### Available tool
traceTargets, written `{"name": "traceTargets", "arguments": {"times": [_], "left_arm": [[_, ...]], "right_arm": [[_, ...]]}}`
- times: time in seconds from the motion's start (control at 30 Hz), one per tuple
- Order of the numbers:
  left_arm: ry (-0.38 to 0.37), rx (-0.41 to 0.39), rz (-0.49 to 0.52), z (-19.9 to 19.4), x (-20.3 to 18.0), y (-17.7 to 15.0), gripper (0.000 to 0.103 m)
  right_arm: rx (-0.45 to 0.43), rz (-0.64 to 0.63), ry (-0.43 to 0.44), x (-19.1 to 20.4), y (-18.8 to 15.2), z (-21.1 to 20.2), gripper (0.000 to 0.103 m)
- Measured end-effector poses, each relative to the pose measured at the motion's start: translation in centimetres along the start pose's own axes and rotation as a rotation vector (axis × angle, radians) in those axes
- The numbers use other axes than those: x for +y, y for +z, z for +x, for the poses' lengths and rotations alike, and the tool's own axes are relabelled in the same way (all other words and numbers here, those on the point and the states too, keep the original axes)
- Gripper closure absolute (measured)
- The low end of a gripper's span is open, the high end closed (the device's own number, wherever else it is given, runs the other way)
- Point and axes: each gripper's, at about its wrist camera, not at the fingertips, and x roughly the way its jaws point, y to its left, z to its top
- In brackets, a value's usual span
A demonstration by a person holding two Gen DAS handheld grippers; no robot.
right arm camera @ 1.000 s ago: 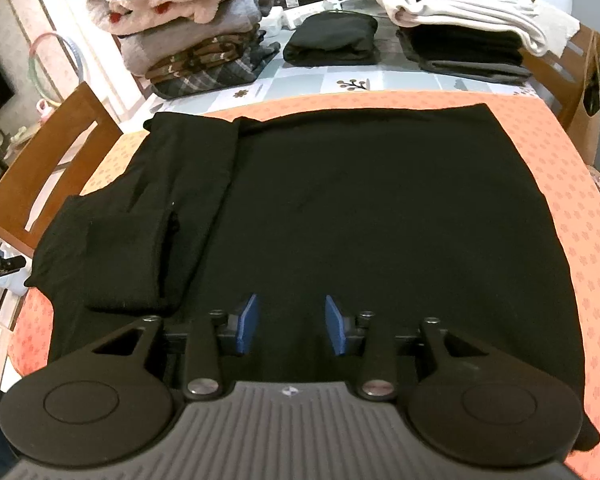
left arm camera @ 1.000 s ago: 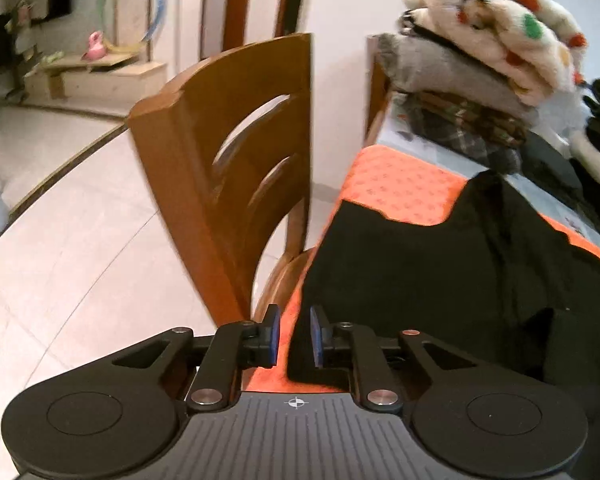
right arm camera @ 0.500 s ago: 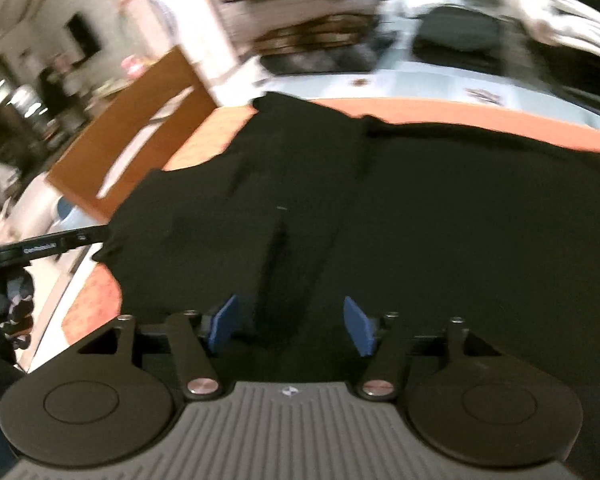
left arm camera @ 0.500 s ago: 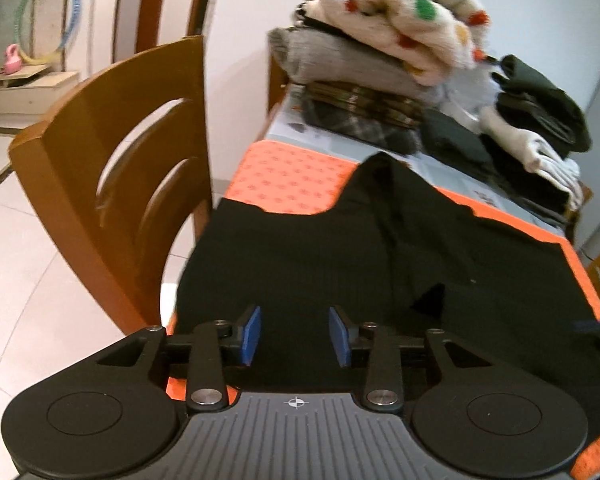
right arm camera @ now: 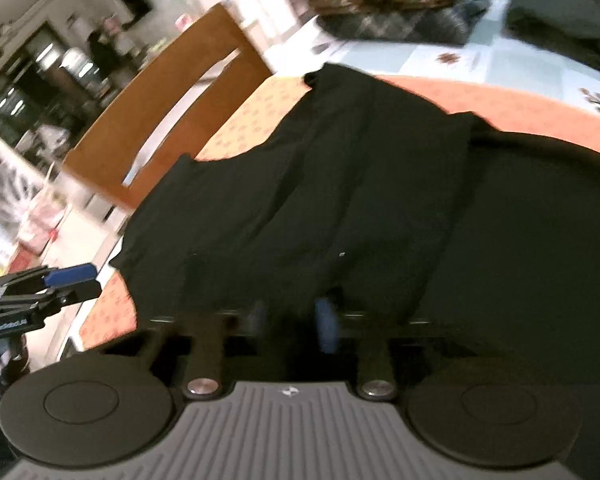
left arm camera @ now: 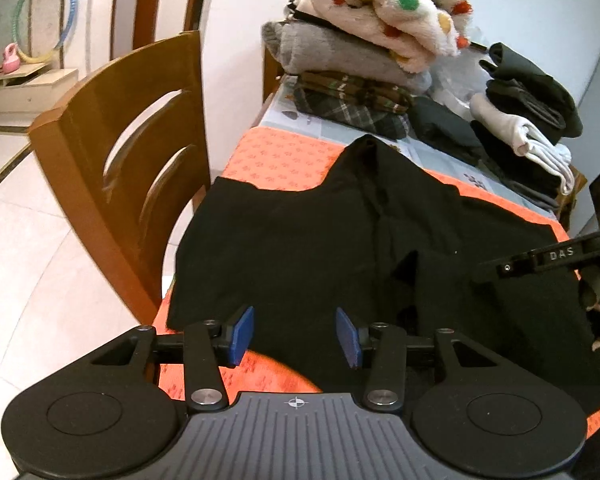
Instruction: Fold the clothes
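Observation:
A black garment (left arm camera: 300, 240) lies spread on the orange tablecloth (left arm camera: 276, 156), one side folded inward. My left gripper (left arm camera: 295, 334) hovers over the garment's near left corner. Its jaws are opening and the blue pads (left arm camera: 242, 334) stand apart with nothing pinched. The right gripper's body (left arm camera: 540, 260) reaches in from the right edge of this view. In the blurred right wrist view my right gripper (right arm camera: 290, 320) is low on the black garment (right arm camera: 340, 200). Its jaws are closing, with a raised fold of the cloth between the pads. The left gripper's blue pad (right arm camera: 66, 274) shows at far left.
A wooden chair (left arm camera: 112, 152) stands tight against the table's left side. A tall pile of folded clothes (left arm camera: 360, 52) and a second pile of dark and white ones (left arm camera: 520, 120) fill the far end. Tiled floor lies left of the chair.
My left gripper's jaws opened wider as its view swung right over the garment. The right gripper travelled left toward the folded side, dropped lower, and its jaws narrowed around the cloth.

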Motion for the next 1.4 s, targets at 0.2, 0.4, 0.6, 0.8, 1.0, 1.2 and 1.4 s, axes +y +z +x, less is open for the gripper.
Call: {"name": "traceTargets", "arguments": {"times": [0.2,0.4,0.6,0.8,1.0,1.2,1.4], "left_arm": [[0.04,0.007,-0.056,-1.5,-0.4,-0.7,0.054],[0.089,0.0,-0.095,-1.5,-2.0,-0.9,0.054],[0.118,-0.025,-0.095,-1.9,-4.0,-0.7,0.054],[0.111,-0.061,-0.135,-2.1,-5.9,0.8,0.054],[0.108,-0.105,-0.155,-1.1,-8.6,3.5,0.052],[0.101,-0.091,-0.114,0.5,-11.1,4.7,0.05],[0.122,-0.066,-0.12,0.8,-11.8,4.6,0.049]], "right_arm": [[-0.005,-0.048,0.057,0.2,2.5,-2.4,0.099],[-0.106,-0.093,0.056,-0.8,7.6,-6.2,0.099],[-0.3,-0.091,0.0,-4.1,15.0,-11.3,0.099],[-0.472,-0.06,-0.118,-8.7,21.7,-14.8,0.099],[-0.617,-0.083,-0.249,-11.9,26.3,-16.7,0.099],[-0.588,-0.093,-0.38,-15.3,28.2,-15.0,0.08],[-0.512,-0.122,-0.29,-15.3,26.3,-13.2,0.058]]}}
